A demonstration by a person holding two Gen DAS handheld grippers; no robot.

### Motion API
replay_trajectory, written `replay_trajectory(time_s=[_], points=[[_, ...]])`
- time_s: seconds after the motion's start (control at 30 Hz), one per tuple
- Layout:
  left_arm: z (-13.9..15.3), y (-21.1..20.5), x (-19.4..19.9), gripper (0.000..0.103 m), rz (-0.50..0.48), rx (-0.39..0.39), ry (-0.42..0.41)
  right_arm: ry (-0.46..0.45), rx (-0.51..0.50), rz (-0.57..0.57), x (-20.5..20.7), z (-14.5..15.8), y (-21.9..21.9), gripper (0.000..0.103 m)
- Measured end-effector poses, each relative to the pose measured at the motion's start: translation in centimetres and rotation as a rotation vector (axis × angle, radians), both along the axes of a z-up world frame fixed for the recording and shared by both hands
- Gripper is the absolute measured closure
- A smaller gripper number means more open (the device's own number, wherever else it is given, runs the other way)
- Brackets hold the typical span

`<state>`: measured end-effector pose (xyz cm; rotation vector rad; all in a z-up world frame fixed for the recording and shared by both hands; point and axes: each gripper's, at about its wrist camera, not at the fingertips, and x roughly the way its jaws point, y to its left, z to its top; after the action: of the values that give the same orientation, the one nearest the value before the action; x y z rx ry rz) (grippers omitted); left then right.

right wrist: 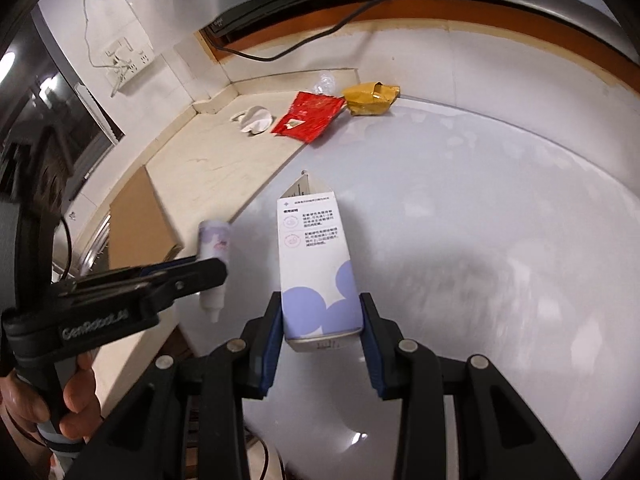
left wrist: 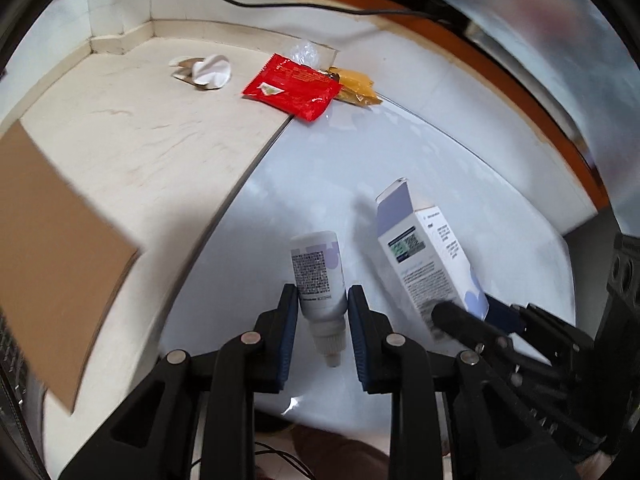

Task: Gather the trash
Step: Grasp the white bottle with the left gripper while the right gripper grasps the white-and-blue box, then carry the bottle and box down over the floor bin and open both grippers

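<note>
The small bottle [left wrist: 319, 276] sits pinched in the left claw [left wrist: 322, 308], nozzle pointing back toward the handle, while the carton [right wrist: 318, 268] is clamped lengthwise in the right claw [right wrist: 320, 320], both lifted off the desk [right wrist: 480, 220]. Well ahead of both claws lie the red wrapper [left wrist: 292, 86], yellow wrapper [left wrist: 358, 88] and crumpled paper [left wrist: 208, 72], nearer the left one, I'd judge.

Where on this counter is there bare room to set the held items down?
Bare white table runs right of the box, below the yellow wrapper. The beige ledge is bare between cardboard and crumpled paper. The far corner around the red packet is crowded.
</note>
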<state>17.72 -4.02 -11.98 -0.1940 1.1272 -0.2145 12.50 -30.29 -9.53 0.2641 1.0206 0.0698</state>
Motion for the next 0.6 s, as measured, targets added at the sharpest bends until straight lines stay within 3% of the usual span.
replay_trajectory(time_s=[0.27, 0.6], points=[[0.5, 3.8, -9.3, 0.080, -0.083, 0.022, -0.025, -0.033, 0.005, -0.064, -8.0, 1.3, 5.6, 0.067], [-4.1, 6.3, -17.0, 0.080, -0.154, 0.035, 0.019, -0.006, -0.010, -0.108, -17.0, -1.5, 12.6, 0.067]])
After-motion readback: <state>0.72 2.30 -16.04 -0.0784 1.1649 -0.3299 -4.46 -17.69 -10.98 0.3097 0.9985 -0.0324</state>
